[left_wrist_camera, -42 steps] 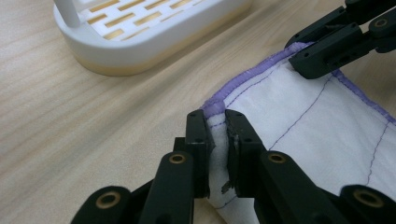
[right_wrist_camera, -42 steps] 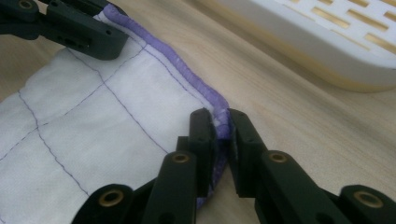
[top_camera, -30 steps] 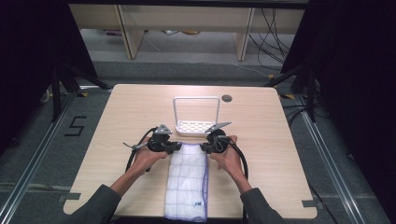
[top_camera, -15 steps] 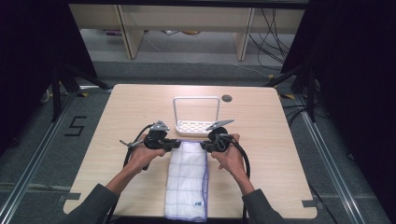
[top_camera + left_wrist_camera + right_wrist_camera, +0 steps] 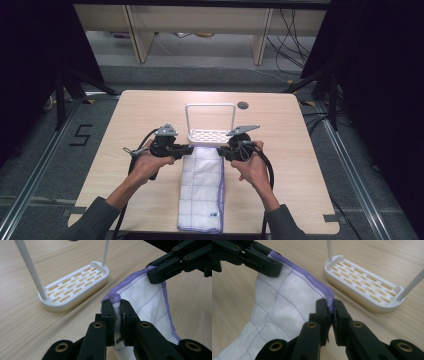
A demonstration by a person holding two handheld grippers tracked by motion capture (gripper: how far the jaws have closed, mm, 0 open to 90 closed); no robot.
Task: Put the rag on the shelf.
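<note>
At the near edge of the pale wooden desk (image 5: 125, 130) the person's two sleeved forearms come in, and between them lies a white quilted cloth with a purple stitched hem (image 5: 202, 187), folded into a long strip that runs from the near edge toward the middle of the desk. Its near end lies flat on the wood, with a small dark label by the near right corner of the strip; its far end is raised off the surface and stretched between the two tools. The left gripper (image 5: 187, 149) is closed tight on the far left corner of the cloth: in the left gripper view its black jaws pinch a bunched fold of white fabric and purple hem (image 5: 117, 300) with no gap between them. The right gripper (image 5: 223, 150) is clamped in the same way on the far right corner, and the right gripper view shows the hem (image 5: 312, 281) pulled taut from its jaws across to the other tool. Just beyond the lifted hem stands a white plastic rack with a slotted oval base and a tall thin hoop (image 5: 210, 136), apart from the cloth. Farther on, near the far edge of the desk, is a small dark round cable hole (image 5: 243, 105).
</note>
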